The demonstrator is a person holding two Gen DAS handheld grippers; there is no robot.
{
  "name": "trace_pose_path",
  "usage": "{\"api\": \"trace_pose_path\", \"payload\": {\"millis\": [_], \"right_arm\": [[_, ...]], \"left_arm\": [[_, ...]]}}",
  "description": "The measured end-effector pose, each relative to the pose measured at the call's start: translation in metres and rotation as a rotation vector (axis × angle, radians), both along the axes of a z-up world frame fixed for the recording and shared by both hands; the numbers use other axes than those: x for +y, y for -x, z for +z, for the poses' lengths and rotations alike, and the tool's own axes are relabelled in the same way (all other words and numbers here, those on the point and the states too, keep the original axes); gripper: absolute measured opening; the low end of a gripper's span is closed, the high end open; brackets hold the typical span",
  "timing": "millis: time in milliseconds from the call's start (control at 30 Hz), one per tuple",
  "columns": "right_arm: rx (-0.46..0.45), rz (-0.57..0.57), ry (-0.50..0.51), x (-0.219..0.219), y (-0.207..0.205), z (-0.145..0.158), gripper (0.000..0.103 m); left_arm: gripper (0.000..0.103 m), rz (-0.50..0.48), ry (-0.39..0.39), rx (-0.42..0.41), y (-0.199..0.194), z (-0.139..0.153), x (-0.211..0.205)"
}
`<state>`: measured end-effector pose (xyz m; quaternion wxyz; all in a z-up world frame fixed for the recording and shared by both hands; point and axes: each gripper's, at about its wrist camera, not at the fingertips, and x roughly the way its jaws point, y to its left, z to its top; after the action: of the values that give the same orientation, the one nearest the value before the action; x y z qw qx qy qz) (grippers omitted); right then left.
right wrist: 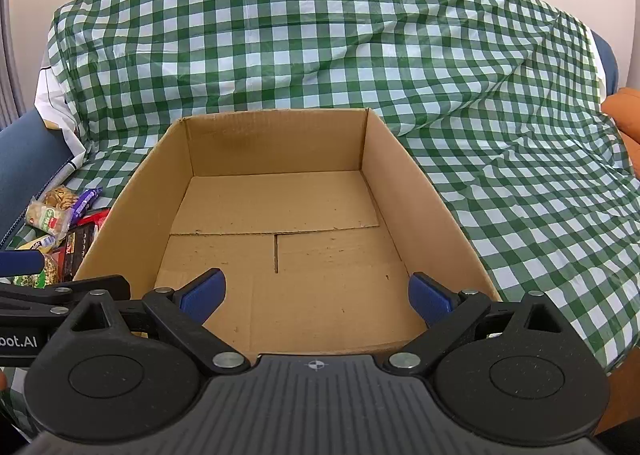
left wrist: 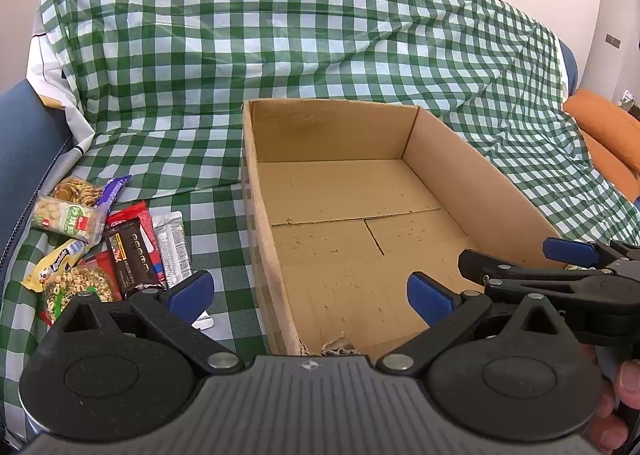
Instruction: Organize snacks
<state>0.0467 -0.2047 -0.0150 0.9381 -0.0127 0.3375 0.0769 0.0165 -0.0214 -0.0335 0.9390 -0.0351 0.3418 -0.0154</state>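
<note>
Both tongs, left (left wrist: 310, 293) and right (right wrist: 316, 295), spread apart, level over the cardboard box (right wrist: 412, 183).

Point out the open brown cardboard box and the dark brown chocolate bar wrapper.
Open brown cardboard box (right wrist: 276, 143), right wrist view, inside of far wall.
Dark brown chocolate bar wrapper (left wrist: 134, 257), left wrist view, middle of wrapper face.

Bright, even indoor light in both views, with soft, faint shadows inside the cardboard box (right wrist: 276, 215). Focus is sharp. Fisheye distortion bends the green checked cloth (left wrist: 280, 35) strongly toward dark corners.
</note>
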Motion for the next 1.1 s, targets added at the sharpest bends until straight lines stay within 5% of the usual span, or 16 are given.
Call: {"api": "trace_pose_path", "payload": {"millis": [600,700,767,900,1100], "right_arm": [[-0.049,0.001,-0.018,0.002,0.002,0.0,0.096],[-0.067,-0.014,-0.007,0.003,0.002,0.002,0.089],[-0.076,-0.024,-0.013,0.003,0.001,0.004,0.079],[-0.096,-0.013,-0.043,0.008,0.004,0.009,0.044],[-0.195,0.144,-0.14,0.036,0.023,0.028,0.042]], "left_arm": [[0.1,-0.042,0.02,-0.033,0.005,0.001,-0.001],[0.054,-0.094,0.039,-0.05,0.006,0.008,0.004],[0.01,-0.133,0.1,-0.024,0.0,0.018,0.018],[0.009,-0.208,0.075,-0.069,-0.015,0.06,0.054],[0.01,-0.156,-0.082,-0.038,-0.059,0.069,0.141]]}}
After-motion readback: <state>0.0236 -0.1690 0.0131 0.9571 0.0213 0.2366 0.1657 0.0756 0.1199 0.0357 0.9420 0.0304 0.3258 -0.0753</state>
